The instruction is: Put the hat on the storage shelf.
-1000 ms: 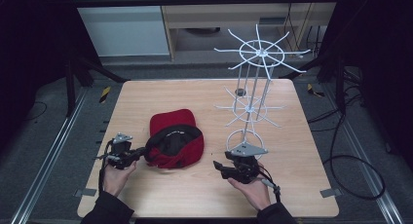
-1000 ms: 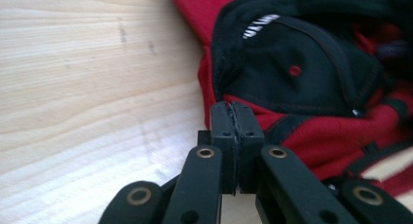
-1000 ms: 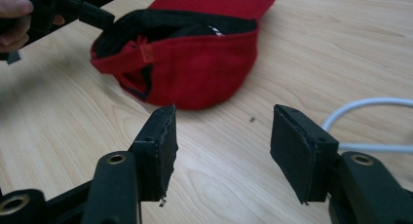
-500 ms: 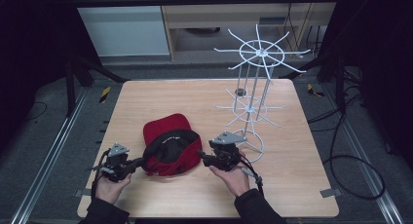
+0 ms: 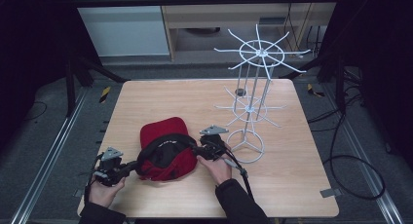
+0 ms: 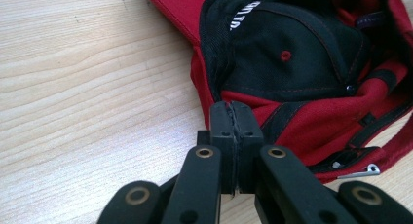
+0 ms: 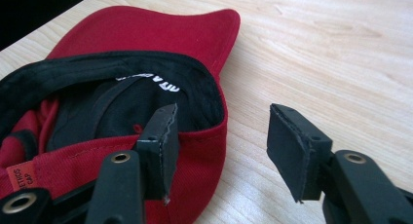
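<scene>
The wooden table point(image 5: 160, 102) carries a tall white wire display rack point(image 5: 253, 95) on its far right part, with spoked arms at two levels and a ring base resting on the wood. Nearer the person and left of the rack lies a red cap point(image 5: 164, 151), upside down so that its black lining faces up, its brim pointing toward the far side. Compared with half a second ago the cap sits in much the same place near the front middle of the table, and the rack has not moved. The right gripper point(image 5: 207, 147) has stayed at the cap's right edge, just left of the rack's base, where a second ago it was farther right and nearer the person. In the right gripper view its jaws stand wide apart: one pad point(image 7: 163, 136) is over the cap's red rim, the other over bare wood, with the rim's edge between them, and nothing is clamped. The left gripper point(image 5: 127, 168) is at the cap's near left edge, much as it was half a second ago. In the left gripper view its jaws are pressed together, pads meeting, with their tips against the cap's red and black edge; whether any fabric is pinched between them I cannot tell.
</scene>
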